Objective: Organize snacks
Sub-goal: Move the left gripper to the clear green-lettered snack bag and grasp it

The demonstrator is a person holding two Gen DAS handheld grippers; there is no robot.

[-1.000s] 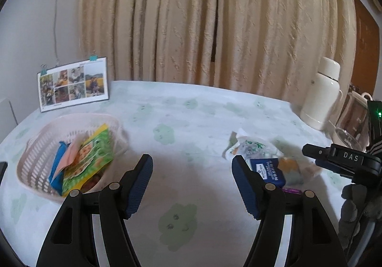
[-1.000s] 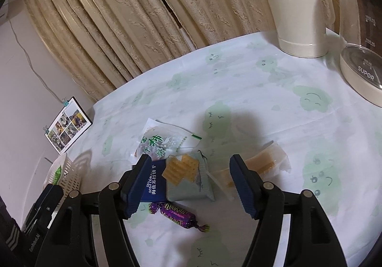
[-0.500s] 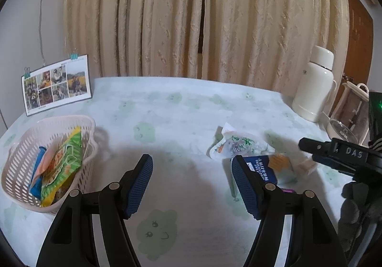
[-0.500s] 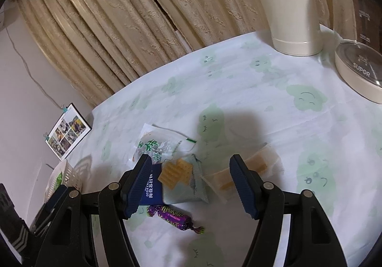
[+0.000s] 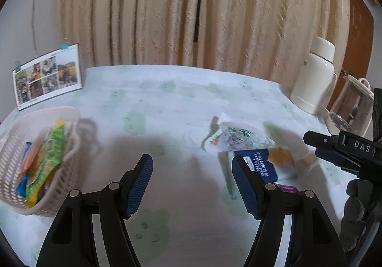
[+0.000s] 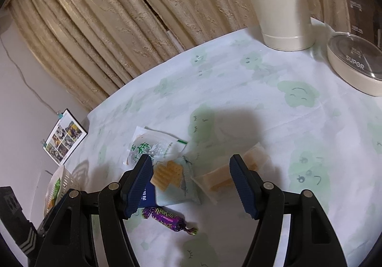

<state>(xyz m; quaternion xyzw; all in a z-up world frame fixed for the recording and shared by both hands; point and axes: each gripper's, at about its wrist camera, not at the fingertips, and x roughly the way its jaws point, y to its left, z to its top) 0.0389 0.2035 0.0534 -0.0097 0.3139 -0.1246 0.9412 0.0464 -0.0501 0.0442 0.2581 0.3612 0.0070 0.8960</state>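
A pale plastic basket (image 5: 14, 142) at the left holds several snack packs, a green one (image 5: 51, 147) on top. My left gripper (image 5: 192, 183) is open over bare cloth between the basket and the loose snacks. Those snacks lie together: a white-green pouch (image 6: 155, 147), a blue cracker pack (image 6: 172, 183), a clear wafer pack (image 6: 226, 176) and a purple candy (image 6: 167, 216). My right gripper (image 6: 191, 185) hangs open above the cracker pack and wafer pack, holding nothing. The right gripper's body (image 5: 346, 149) shows at the right in the left wrist view.
A white thermos (image 6: 279, 1) and a glass kettle with a SUPOR lid (image 6: 355, 66) stand at the table's right rear. A clipped photo sheet (image 5: 47, 75) leans on the wall at the left. Beige curtains (image 5: 191, 8) hang behind. The basket (image 6: 61, 181) sits near the left edge.
The left gripper has swung from the basket toward the middle of the table and is still blurred. The right gripper has drifted slightly over the loose snacks. Both stayed open.
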